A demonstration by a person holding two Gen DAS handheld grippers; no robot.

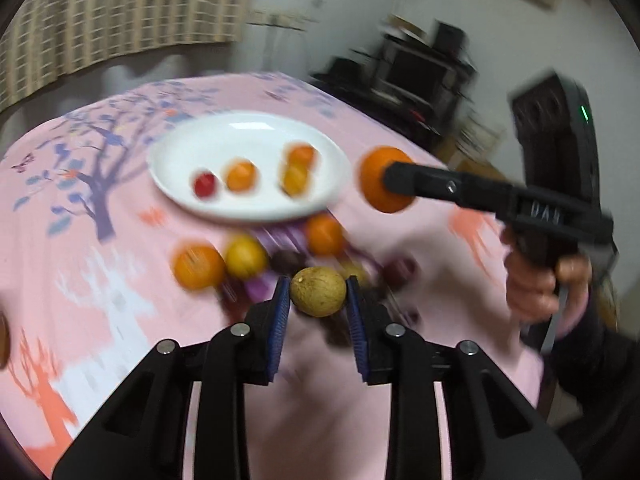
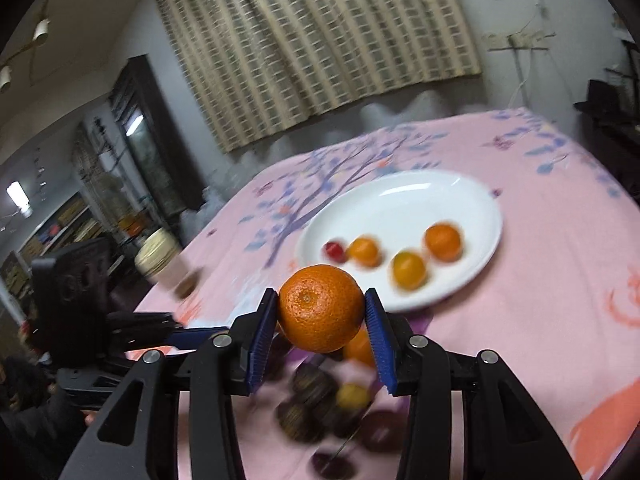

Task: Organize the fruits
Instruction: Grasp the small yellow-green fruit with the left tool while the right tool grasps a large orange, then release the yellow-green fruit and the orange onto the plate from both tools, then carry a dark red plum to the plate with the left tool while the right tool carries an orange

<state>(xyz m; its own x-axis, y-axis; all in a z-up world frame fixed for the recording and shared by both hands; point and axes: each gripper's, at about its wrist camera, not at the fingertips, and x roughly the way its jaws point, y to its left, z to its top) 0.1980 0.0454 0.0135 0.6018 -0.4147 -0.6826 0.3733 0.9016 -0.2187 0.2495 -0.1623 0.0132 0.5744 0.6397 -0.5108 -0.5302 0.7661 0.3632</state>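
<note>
My left gripper (image 1: 318,294) is shut on a round tan-green fruit (image 1: 318,291) and holds it above a pile of loose fruit. My right gripper (image 2: 322,310) is shut on a mandarin orange (image 2: 321,307); in the left wrist view that orange (image 1: 376,184) hangs just right of the white plate (image 1: 224,140). The plate (image 2: 420,196) holds a small red fruit (image 2: 334,251), two orange fruits (image 2: 364,252) and a yellow-orange one (image 2: 409,269).
Loose oranges (image 1: 199,266), a yellow fruit (image 1: 246,257) and dark purple fruits (image 2: 308,390) lie on the pink tree-print tablecloth (image 1: 100,288) below the grippers. A stack of round items (image 2: 158,254) sits at the table's left edge. Dark furniture (image 1: 416,68) stands behind.
</note>
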